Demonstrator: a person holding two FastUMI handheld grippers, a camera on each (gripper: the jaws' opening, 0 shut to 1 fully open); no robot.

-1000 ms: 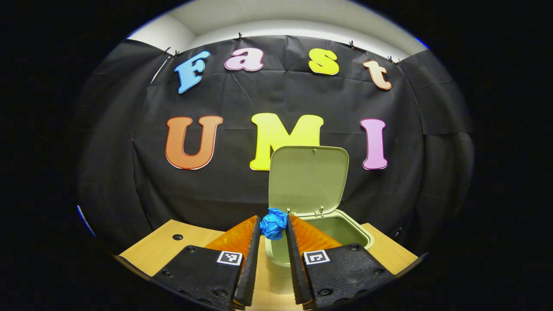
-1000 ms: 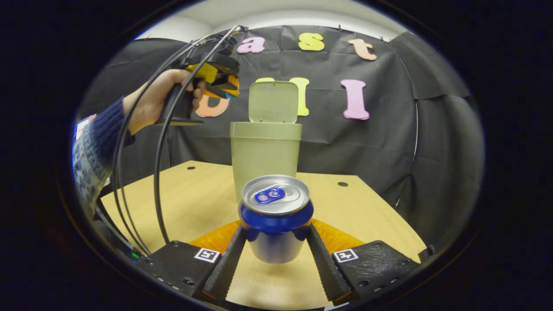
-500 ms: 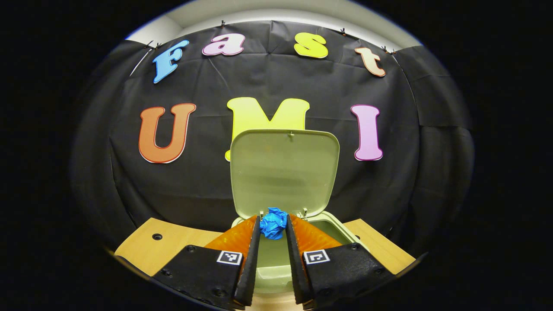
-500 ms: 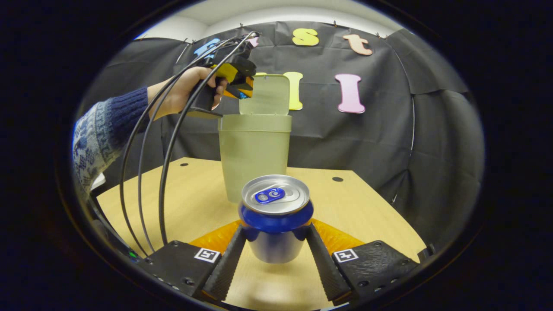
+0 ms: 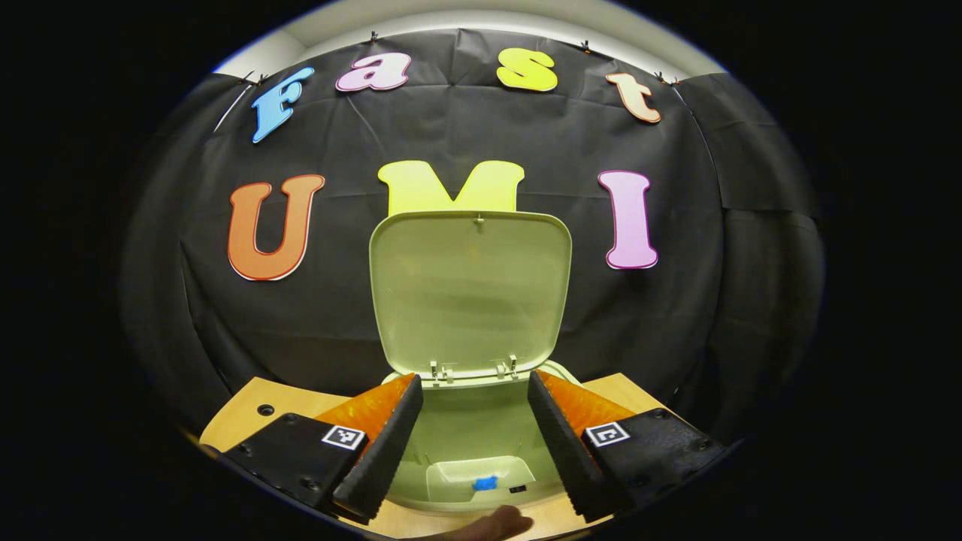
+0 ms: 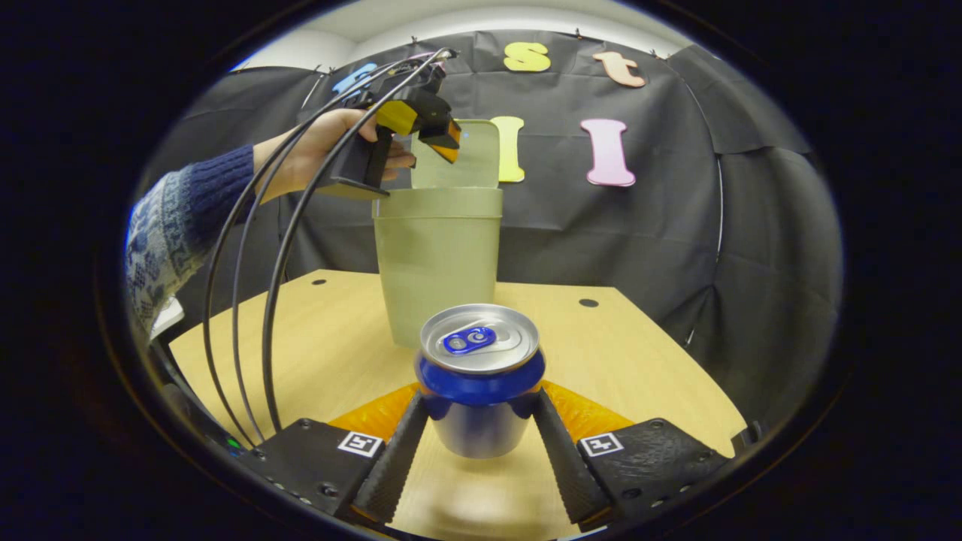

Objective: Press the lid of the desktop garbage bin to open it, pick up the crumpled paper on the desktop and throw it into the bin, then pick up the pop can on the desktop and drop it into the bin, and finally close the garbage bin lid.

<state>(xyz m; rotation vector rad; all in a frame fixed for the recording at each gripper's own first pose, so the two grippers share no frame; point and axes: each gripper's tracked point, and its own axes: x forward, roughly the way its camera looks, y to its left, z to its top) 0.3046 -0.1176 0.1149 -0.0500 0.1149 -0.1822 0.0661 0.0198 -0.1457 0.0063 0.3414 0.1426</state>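
- In the left gripper view, the left gripper (image 5: 475, 421) hangs over the open mouth of the garbage bin (image 5: 481, 443); its fingers (image 5: 379, 447) are spread wide with nothing between them.
- The crumpled paper (image 5: 485, 483) shows as a small blue scrap at the bottom of the bin, below and between the spread fingers.
- The lid (image 5: 470, 289) stands upright just beyond the fingertips, hinged at the bin's far rim.
- A strip of the wooden table (image 5: 259, 409) shows outside the left finger.
- In the right gripper view, the right gripper (image 6: 479, 424) has both fingers (image 6: 391, 462) pressed on the sides of the pop can (image 6: 479, 376), which stands upright between them, its silver top with the blue tab facing the camera.
- Whether the can rests on the table or is lifted off it, I cannot tell.
- Beyond the can, straight ahead of the fingers, the bin stands on the table with a hand (image 6: 319, 150) holding the left gripper just above its rim.
- Black cables (image 6: 259, 263) arc from that gripper down to the left of the fingers.
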